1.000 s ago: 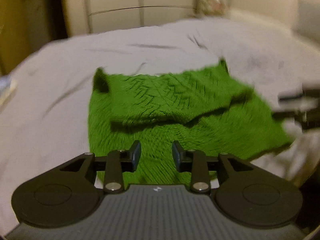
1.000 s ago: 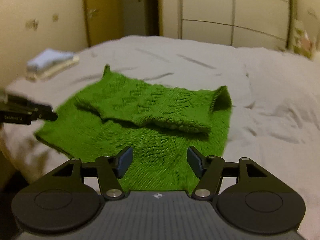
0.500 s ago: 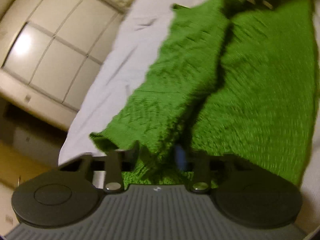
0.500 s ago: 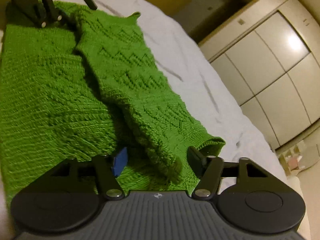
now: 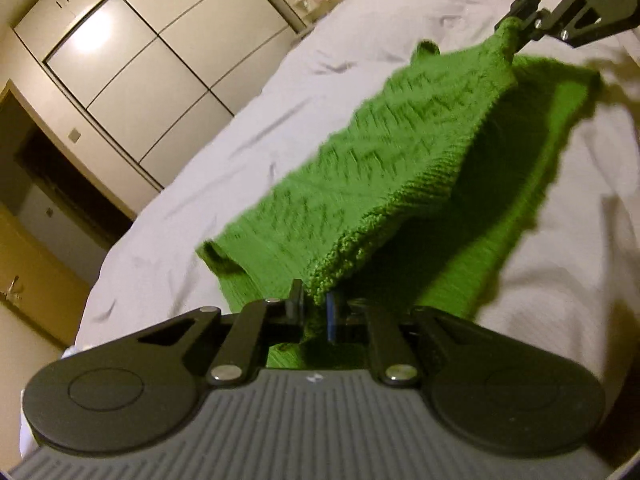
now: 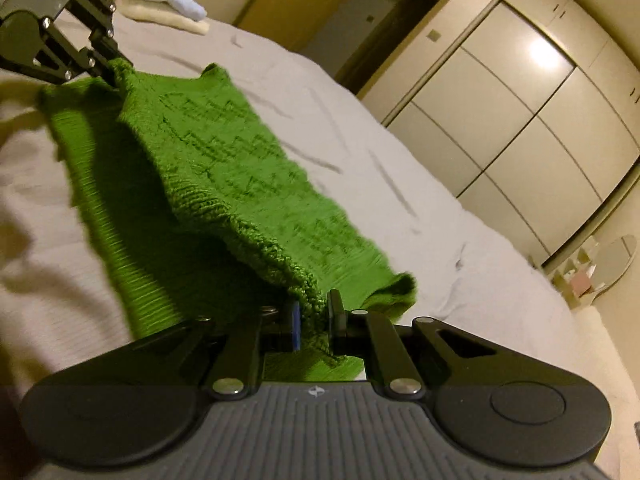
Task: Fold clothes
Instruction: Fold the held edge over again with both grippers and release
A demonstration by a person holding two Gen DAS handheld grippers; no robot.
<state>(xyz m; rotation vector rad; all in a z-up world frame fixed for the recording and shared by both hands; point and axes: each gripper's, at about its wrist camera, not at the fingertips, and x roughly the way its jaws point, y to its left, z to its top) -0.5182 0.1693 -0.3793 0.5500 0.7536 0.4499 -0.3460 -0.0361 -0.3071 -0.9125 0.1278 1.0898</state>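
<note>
A green knitted sweater (image 5: 400, 152) lies on a white bed, its patterned upper layer raised off the ribbed lower layer. My left gripper (image 5: 314, 304) is shut on one end of that raised layer's edge. At the far end of the same edge, the right gripper (image 5: 516, 36) pinches the knit. In the right wrist view my right gripper (image 6: 314, 312) is shut on the sweater (image 6: 240, 168), and the left gripper (image 6: 114, 74) holds the opposite corner. The lifted layer hangs taut between the two.
The white bedsheet (image 5: 280, 92) spreads all around the sweater. Folded pale clothes (image 6: 164, 2) sit stacked at the bed's far corner. Cream wardrobe doors (image 6: 520, 108) and a dark doorway (image 5: 60, 184) stand behind the bed.
Both grippers went from open above the flat sweater to shut on the folded layer's two ends. They have turned sideways and lifted that layer off the bed.
</note>
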